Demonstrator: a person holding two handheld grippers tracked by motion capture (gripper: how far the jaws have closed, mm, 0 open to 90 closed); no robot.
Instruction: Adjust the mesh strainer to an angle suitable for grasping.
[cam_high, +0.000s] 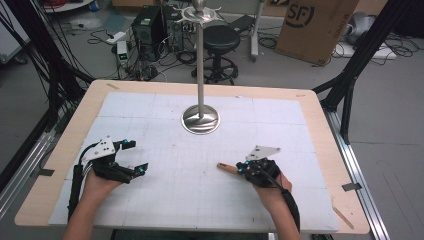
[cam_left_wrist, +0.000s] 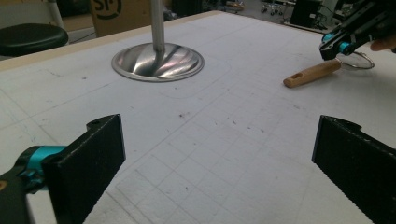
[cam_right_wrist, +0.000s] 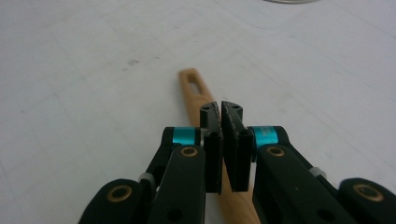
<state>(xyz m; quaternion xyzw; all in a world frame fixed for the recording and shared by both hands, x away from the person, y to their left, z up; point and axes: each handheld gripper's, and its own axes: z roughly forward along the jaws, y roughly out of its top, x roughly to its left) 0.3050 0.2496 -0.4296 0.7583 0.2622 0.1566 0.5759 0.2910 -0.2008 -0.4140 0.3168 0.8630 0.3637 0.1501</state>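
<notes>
A wooden handle with a slot at its free end lies flat on the white mat, right of centre. In the left gripper view the wooden handle ends in a thin metal ring. My right gripper hovers just over the handle, jaws pressed together. In the right gripper view the handle runs under the shut right gripper, not between its jaws. My left gripper rests at the left of the mat, wide open and holding nothing; the left gripper faces the stand.
A tall metal stand with a round shiny base rises at the mat's far centre. The white gridded mat covers a wooden table. Beyond the table are a stool, a cardboard box and cables.
</notes>
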